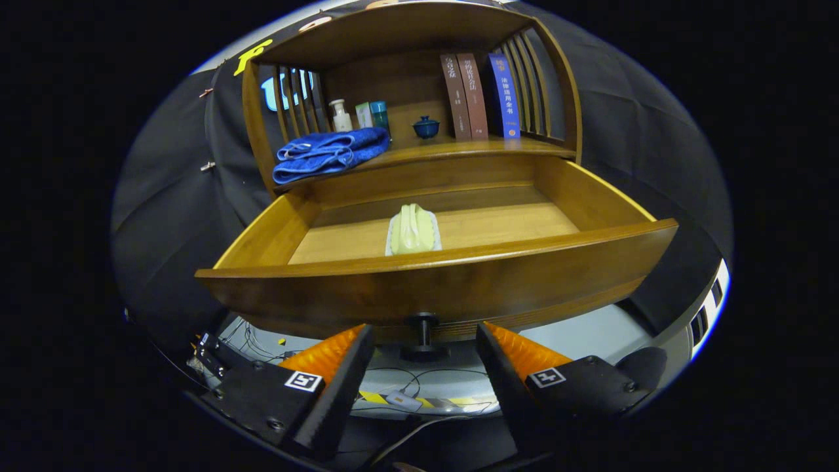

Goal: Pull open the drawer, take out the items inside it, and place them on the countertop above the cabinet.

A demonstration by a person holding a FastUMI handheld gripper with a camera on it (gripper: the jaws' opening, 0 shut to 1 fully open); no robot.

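A folded pale yellow cloth (pixel 412 229) lies mid-drawer (pixel 432 278), its long axis running front to back, in the pulled-out wooden drawer beneath the countertop (pixel 459 149) bearing a blue towel (pixel 328 153) and books (pixel 482 95) with unreadable spine lettering, while the gripper (pixel 425 344) fingers stand apart flanking the knob (pixel 423 324).
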